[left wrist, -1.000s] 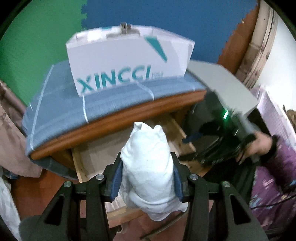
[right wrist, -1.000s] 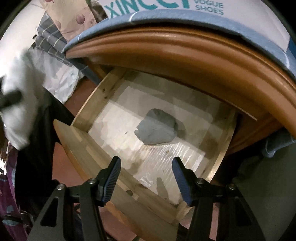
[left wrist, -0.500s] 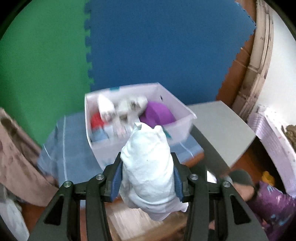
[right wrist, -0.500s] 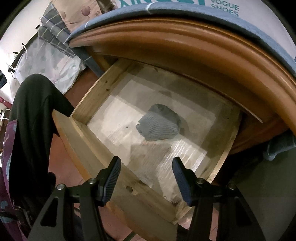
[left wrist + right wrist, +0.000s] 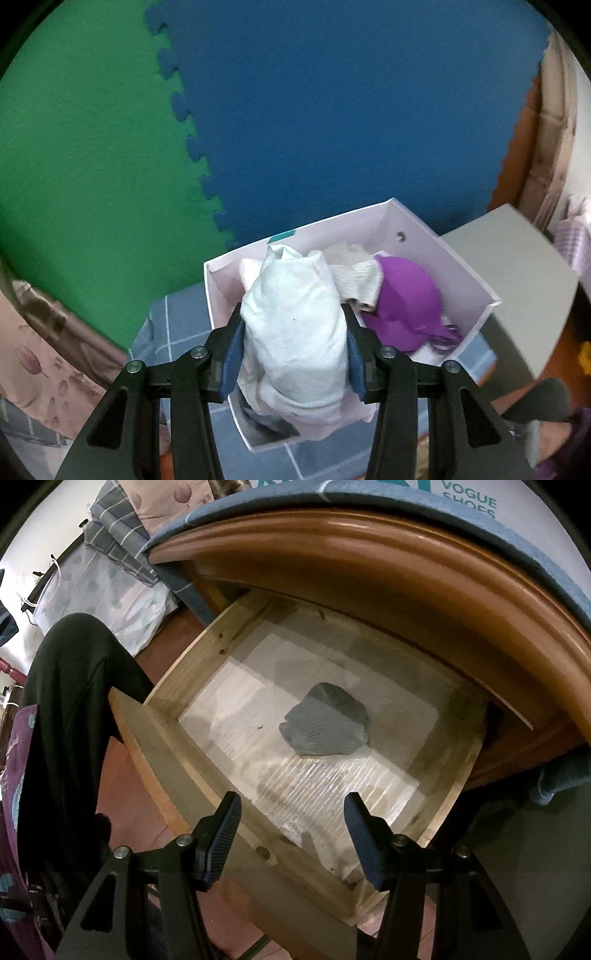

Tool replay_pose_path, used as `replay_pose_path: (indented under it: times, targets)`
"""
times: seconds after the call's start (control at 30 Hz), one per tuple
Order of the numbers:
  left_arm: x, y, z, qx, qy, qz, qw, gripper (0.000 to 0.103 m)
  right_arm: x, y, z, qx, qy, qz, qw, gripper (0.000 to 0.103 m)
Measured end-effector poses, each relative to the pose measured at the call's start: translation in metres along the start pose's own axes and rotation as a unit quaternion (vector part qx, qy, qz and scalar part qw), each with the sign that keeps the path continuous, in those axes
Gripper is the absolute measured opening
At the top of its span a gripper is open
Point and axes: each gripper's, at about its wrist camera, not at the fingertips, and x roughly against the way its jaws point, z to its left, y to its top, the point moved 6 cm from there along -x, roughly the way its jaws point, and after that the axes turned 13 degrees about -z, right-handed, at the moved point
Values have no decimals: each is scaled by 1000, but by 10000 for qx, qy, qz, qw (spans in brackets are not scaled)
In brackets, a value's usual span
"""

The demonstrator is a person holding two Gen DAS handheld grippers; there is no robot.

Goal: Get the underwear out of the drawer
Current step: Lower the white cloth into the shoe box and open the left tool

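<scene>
While the left gripper (image 5: 293,354) clamps a rolled white cotton underwear bundle (image 5: 295,328) above the white cardboard box (image 5: 476,295), the right gripper (image 5: 291,834) hangs half-open and empty, a folded grey ribbed underwear piece (image 5: 327,725) at its twelve o'clock in the pale wooden drawer (image 5: 177,686)

White underwear (image 5: 295,325), purple garment (image 5: 402,306), grey ribbed underwear (image 5: 327,725), green and blue wall mats (image 5: 258,110), blue-checked cloth (image 5: 177,325)
</scene>
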Motion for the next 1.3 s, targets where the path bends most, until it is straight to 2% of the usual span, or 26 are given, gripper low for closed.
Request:
replay_pose_path:
  times: [0.17, 0.3, 0.6, 0.83, 0.9, 1.07, 1.13, 1.3]
  targets:
    - [-34, -8, 5, -182, 182, 269, 9993, 44, -1, 0, 2, 37, 23, 36, 10000, 59]
    - [-56, -16, 13, -68, 203, 479, 9986, 45, -3, -1, 3, 69, 37, 74, 9999, 59]
    - [-78, -31, 12, 93, 182, 660, 9976, 47, -5, -3, 4, 97, 61, 149, 9998, 59]
    - [-83, -36, 7, -7, 280, 674, 9973, 54, -6, -4, 4, 103, 77, 187, 9997, 59]
    - [-82, -36, 7, -7, 349, 624, 9974, 59, -6, -4, 4, 99, 76, 188, 9997, 59]
    - [-65, -30, 7, -32, 678, 236, 9974, 91, -8, -5, 4, 73, 68, 215, 9997, 59]
    - [-56, -26, 4, -112, 825, 69, 9965, 97, -9, -5, 4, 66, 61, 233, 9997, 59]
    - [-31, -22, -5, -151, 916, -197, 9955, 102, -10, -7, 2, 51, 39, 277, 9996, 59]
